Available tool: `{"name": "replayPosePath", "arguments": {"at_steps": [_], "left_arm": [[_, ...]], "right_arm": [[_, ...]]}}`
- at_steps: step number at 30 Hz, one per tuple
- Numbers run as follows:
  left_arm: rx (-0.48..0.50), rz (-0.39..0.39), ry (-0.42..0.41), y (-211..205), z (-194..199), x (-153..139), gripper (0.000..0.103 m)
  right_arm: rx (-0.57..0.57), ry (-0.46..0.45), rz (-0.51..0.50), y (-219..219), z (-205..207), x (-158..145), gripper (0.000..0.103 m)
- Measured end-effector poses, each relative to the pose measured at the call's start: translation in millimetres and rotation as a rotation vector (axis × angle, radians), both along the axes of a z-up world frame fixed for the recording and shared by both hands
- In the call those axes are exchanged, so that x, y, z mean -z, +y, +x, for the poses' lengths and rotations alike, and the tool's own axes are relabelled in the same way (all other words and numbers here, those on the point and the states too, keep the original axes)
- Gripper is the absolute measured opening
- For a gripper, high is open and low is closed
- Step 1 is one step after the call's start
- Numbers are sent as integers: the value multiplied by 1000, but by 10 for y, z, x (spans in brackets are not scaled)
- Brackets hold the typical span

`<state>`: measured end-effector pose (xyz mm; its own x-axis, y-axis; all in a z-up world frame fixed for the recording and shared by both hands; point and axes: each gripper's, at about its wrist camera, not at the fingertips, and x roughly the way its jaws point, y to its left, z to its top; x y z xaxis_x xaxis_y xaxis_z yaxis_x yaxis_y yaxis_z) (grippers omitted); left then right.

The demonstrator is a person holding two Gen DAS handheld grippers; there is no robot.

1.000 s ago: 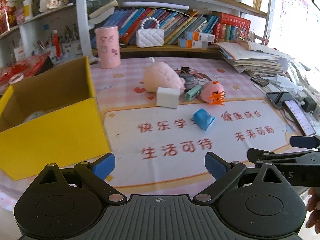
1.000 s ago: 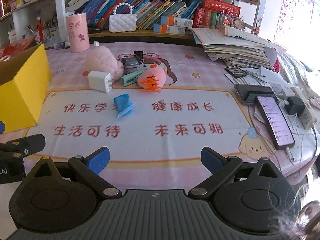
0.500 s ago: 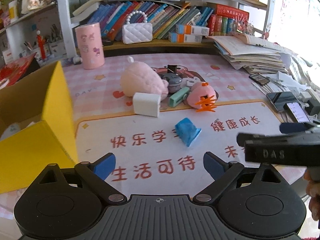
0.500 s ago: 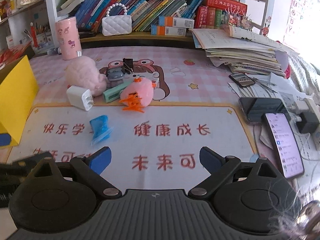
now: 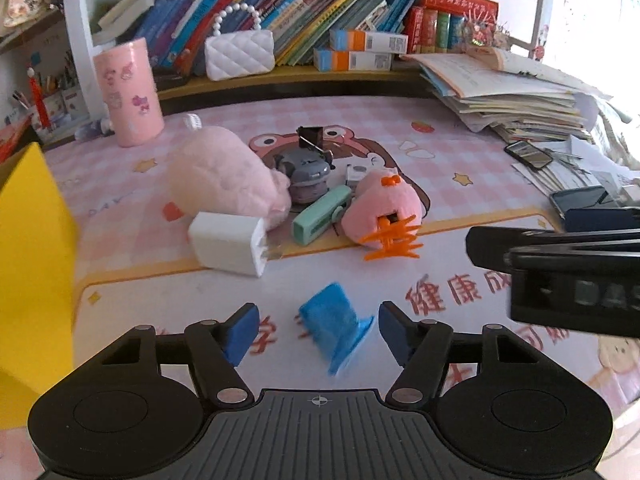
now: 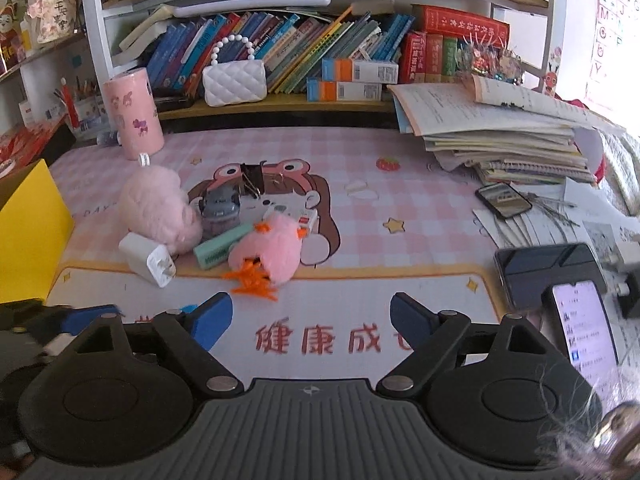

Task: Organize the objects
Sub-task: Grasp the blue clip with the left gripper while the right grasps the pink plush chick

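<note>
Most of the sorting is left, by my reading: nearly every loose thing lies out on the desk mat [image 5: 460, 128] and not in the yellow box [image 5: 32, 248] at the mat's left edge, and you cannot see from here what the box already contains. Toward the middle of the mat sits a tight cluster: the pink plush [image 5: 224, 176], the white charger [image 5: 228, 246] touching its front, the grey toy [image 5: 306, 176], the green stapler [image 5: 322, 220], a black binder clip [image 5: 311, 136] behind them, and the pink chick [image 5: 384, 208] with its orange claw clip [image 5: 390, 240]. Nearer the mat's front edge, apart from that cluster, lies the blue clip [image 5: 334, 324], and it looks like your first pick. Your left gripper [image 5: 316, 330] has it between its blue pads, jaws closing, with a gap showing on both sides, so nothing is pinched yet. Your right gripper [image 6: 310, 320] is spread wide though its jaws are closing too, with only bare mat between them; it points toward the chick [image 6: 266, 254] and claw clip [image 6: 250, 280], touching neither. Phones [image 6: 568, 300] and a paper stack [image 6: 500, 136] crowd the right edge, well clear of both grippers.
</note>
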<state>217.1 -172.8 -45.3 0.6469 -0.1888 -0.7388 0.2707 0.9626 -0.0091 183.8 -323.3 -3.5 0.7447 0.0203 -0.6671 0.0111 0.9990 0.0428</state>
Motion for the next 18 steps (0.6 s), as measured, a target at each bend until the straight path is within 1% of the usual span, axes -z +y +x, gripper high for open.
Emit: {"name": "replayPosePath", "arguments": {"at_steps": [1,4,6,8,9,11,16,18], "left_arm": [[2,-2,3,-25,24,25,65],[15,9,21,-100,102,110,55],[12,25,43,-126,137,171,53],[7,29,59,-134,158,222,42],[5,37,48,-131,151,224,39],[-6,32,45,-102,160,215,24],[-44,15,53,56,150,207,23],[-48,-6,63,113,138,205,24]], "right_arm": [[-4,-3,-1,-14,23,-11,87],[-19,-16,-5,-45,66,-40,87],[-25,-23,-9,-56,105,-52,87],[-34,-22,-7,-62,147,-54,87],[-38,-22,-5,-65,165,-52,87],[-50,-22,-2,-61,200,-42,88],[-72,-8,20,-33,313,18,89],[-83,1,27,-10,353,50,89]]}}
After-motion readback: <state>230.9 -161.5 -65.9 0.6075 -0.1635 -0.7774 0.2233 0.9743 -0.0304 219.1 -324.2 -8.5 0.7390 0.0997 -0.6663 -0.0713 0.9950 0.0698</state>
